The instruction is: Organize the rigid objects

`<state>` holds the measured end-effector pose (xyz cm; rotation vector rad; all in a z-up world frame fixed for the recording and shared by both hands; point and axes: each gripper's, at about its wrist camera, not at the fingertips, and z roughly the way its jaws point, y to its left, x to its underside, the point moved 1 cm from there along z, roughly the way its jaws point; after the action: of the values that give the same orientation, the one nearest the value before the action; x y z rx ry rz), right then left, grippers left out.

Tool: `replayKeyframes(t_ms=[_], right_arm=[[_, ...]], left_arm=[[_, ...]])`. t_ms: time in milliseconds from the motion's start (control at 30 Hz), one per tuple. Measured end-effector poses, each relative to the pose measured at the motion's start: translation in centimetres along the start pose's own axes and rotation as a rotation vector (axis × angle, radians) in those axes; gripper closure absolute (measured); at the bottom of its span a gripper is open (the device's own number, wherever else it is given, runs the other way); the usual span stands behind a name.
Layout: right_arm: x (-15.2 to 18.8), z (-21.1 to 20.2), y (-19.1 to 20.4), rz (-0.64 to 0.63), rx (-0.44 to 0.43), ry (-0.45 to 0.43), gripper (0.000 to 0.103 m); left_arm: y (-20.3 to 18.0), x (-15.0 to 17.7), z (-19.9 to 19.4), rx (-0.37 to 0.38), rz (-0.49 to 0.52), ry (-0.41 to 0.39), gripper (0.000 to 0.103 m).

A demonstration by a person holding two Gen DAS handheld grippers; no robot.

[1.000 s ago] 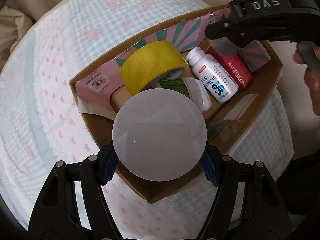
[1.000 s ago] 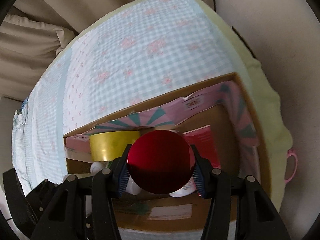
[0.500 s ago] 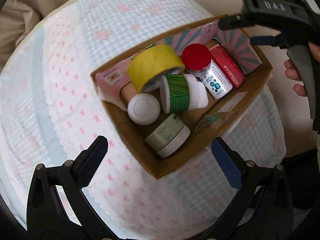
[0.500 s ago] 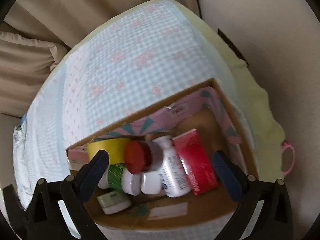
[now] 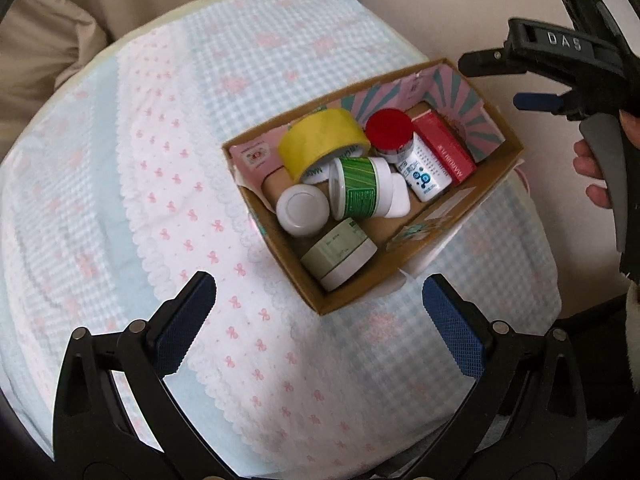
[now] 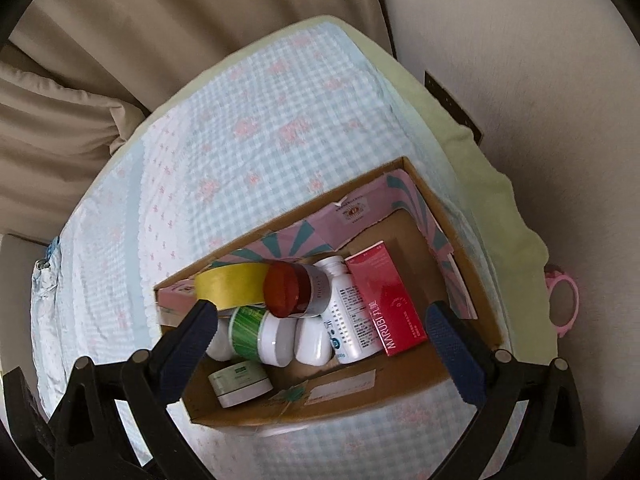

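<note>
A cardboard box (image 5: pixel 436 236) (image 6: pixel 360 402) rests on the checked blue bedspread. Inside lie a yellow tape roll (image 5: pixel 322 140) (image 6: pixel 230 286), a red-lidded jar (image 5: pixel 389 130) (image 6: pixel 294 290), a white-lidded jar (image 5: pixel 302 210), a green-labelled jar (image 5: pixel 358 188) (image 6: pixel 256 334), a pale green tin (image 5: pixel 340 256) (image 6: pixel 240 382), a white bottle (image 5: pixel 424 170) (image 6: pixel 348 320) and a red carton (image 5: pixel 444 148) (image 6: pixel 384 300). My left gripper (image 5: pixel 320 326) hovers open above the box's near corner, holding nothing. My right gripper (image 6: pixel 320 346) hangs open over the box, also empty; it appears in the left wrist view as the right gripper (image 5: pixel 552 76).
The bedspread (image 5: pixel 160 160) covers a rounded cushion. Beige pillows (image 6: pixel 60 120) lie behind, a pale wall (image 6: pixel 540 60) to the right. A pink ring-shaped object (image 6: pixel 564 304) lies beside the cushion's right edge. A person's fingers (image 5: pixel 592 172) grip the right tool.
Both grippers have let go: the white-lidded jar and the red-lidded jar now lie in the box. Both sets of jaws spread wide and both grippers rose away from the box.
</note>
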<state>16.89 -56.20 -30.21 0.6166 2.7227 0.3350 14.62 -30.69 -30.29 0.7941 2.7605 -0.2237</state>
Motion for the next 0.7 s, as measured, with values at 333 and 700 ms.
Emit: replayKeyframes(t_ms=[333,700], right_arm=[[2.9,-6.4,3.8,-0.039,0.004,-0.073,0.0],[6.7,-18.6,12.9,-0.215,-0.012,-0.225,0.0]], left_arm=[[2.2,1.7,-8.8,-0.038,-0.076,-0.127,0.0],[8.7,4.6,-26.0,-0.199,-0.213,-0.417,0.0]])
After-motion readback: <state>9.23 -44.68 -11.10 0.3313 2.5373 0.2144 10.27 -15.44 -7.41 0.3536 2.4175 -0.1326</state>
